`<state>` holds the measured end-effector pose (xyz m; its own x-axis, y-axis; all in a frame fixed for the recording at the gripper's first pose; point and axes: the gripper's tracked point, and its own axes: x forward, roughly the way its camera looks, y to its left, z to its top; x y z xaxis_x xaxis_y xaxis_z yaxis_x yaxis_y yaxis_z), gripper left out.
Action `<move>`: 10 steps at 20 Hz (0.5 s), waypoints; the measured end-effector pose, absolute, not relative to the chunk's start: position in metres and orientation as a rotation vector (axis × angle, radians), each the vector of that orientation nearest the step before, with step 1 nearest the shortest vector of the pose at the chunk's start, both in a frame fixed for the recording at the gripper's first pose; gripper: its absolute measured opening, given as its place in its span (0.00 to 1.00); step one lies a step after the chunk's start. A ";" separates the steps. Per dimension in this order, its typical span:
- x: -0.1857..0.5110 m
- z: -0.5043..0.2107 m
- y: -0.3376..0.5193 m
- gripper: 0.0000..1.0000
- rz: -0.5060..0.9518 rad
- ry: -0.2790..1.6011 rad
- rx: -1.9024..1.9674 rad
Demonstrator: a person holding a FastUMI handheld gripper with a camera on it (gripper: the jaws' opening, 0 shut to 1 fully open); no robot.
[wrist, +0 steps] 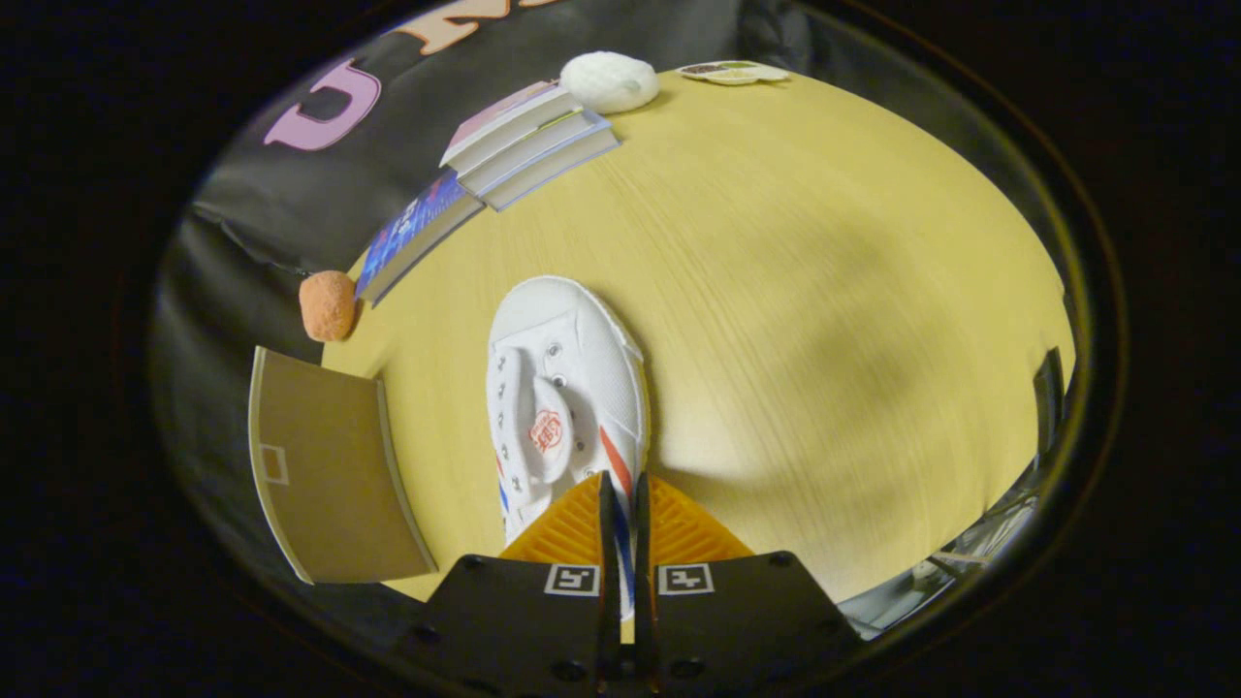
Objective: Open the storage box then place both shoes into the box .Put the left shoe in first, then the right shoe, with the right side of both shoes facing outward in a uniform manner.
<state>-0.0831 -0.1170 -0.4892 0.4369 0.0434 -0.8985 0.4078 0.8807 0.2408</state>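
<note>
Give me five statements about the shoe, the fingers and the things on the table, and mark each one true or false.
1. The gripper has its fingers closed on the side wall of the white shoe. True.
2. The shoe's toe points away from the fingers, toward the books. True.
3. The orange ball lies inside the shoe. False: it sits at the table's edge, beside the blue book.
4. The stack of books is topped by the white round object. False: that object lies on the table beside the stack.
5. A brown cardboard flap stands left of the shoe. True.
</note>
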 end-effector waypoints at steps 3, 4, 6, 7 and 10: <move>-0.080 -0.481 -0.110 0.08 -0.223 1.074 0.543; -0.078 -0.480 -0.106 0.07 -0.216 1.069 0.573; -0.074 -0.473 -0.097 0.07 -0.202 1.046 0.646; -0.072 -0.470 -0.095 0.07 -0.212 1.015 0.668; -0.065 -0.464 -0.085 0.03 -0.195 0.996 0.705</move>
<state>-0.0652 -0.0847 -0.4640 0.5471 0.1595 -0.8217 0.4577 0.7650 0.4532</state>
